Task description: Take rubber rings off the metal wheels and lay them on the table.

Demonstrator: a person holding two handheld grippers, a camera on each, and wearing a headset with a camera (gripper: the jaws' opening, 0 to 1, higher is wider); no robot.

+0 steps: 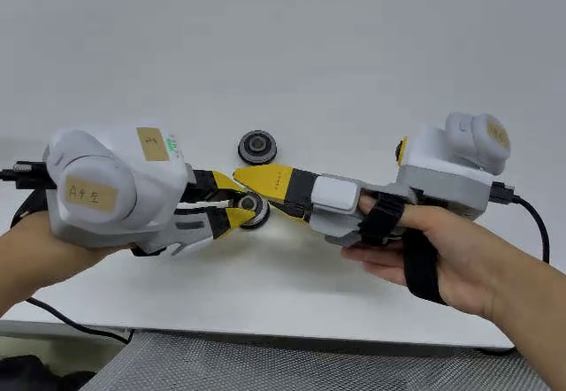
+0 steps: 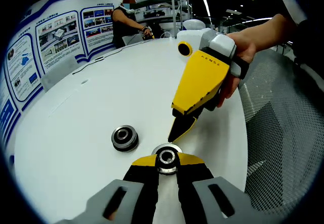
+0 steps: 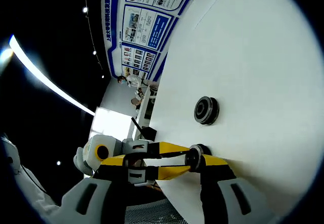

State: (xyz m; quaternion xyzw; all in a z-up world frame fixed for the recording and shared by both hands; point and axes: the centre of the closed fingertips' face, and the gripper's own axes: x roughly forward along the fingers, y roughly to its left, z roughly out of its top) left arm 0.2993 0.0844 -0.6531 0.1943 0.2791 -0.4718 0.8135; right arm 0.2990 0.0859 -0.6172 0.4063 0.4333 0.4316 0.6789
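The left gripper [image 1: 237, 205], closest to me, has its jaws clamped on a metal wheel [image 1: 256, 208] at the near side of the white table [image 1: 354, 55]. The right gripper [image 1: 255, 189] comes in from the opposite side with its jaws apart and one yellow tip right at that wheel's rim; whether it touches I cannot make out. A second wheel [image 1: 257, 147], wearing its black rubber ring [image 2: 114, 138], lies flat just behind them.
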